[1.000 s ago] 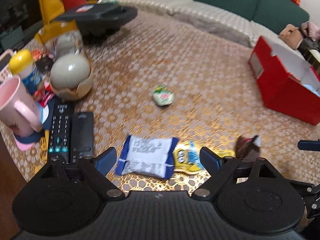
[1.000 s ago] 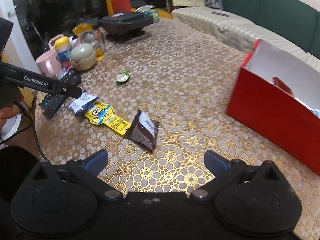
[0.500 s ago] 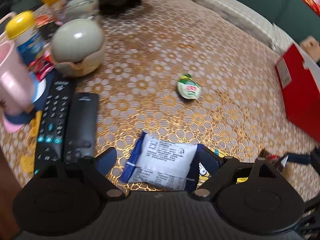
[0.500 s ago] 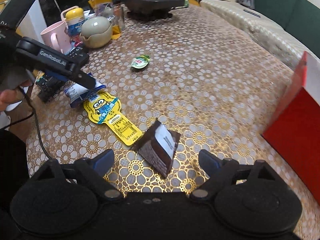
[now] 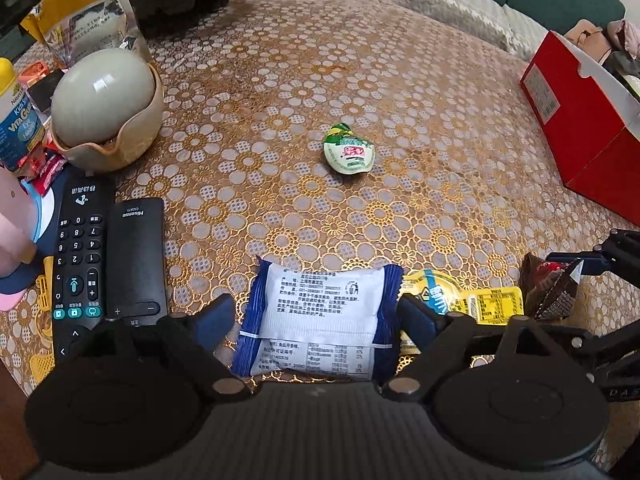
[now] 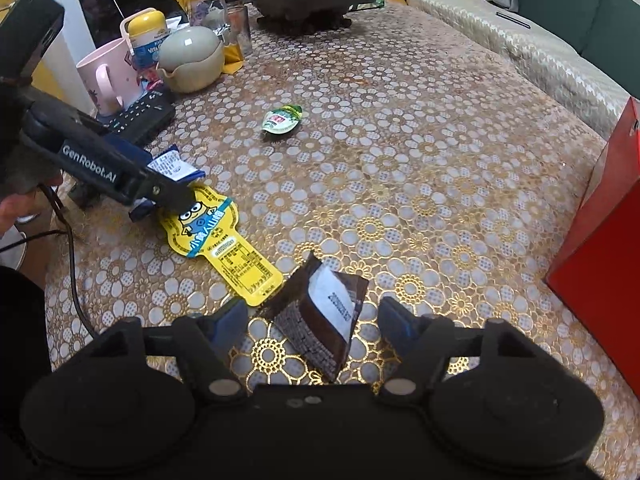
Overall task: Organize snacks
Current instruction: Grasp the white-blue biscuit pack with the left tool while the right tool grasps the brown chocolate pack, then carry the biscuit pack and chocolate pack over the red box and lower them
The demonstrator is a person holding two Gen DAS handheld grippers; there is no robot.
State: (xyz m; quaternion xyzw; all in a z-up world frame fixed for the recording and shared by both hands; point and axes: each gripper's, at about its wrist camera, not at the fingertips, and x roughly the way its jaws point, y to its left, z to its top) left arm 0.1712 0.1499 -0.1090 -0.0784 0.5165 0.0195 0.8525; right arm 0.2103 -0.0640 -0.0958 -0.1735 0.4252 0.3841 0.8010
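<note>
2 claws are down at the near edge of the desk (image 5: 400, 92), each straddling its own snack. The left claw (image 5: 316, 316) brackets the blue-and-white packet (image 5: 320, 320), which lies flat on the patterned cloth; its jaws have just been closing, the right finger looks to be at the packet's edge, the left one stands a little clear. The right claw (image 6: 312, 320) has the dark brown packet (image 6: 320, 312) between its fingers with gaps on both sides, jaws likewise just narrowing. Both packets look light, puffy and crinkly, so I expect them to buckle or slide on the slick cloth; taking them across the sealed side edges seems safest. Between them lies the yellow cartoon sachet (image 6: 216, 236), flat and thin, likely harder to pinch. Farther out sits the small green jelly cup (image 5: 348, 154), and the red box (image 5: 576, 120) waits at the right.
</note>
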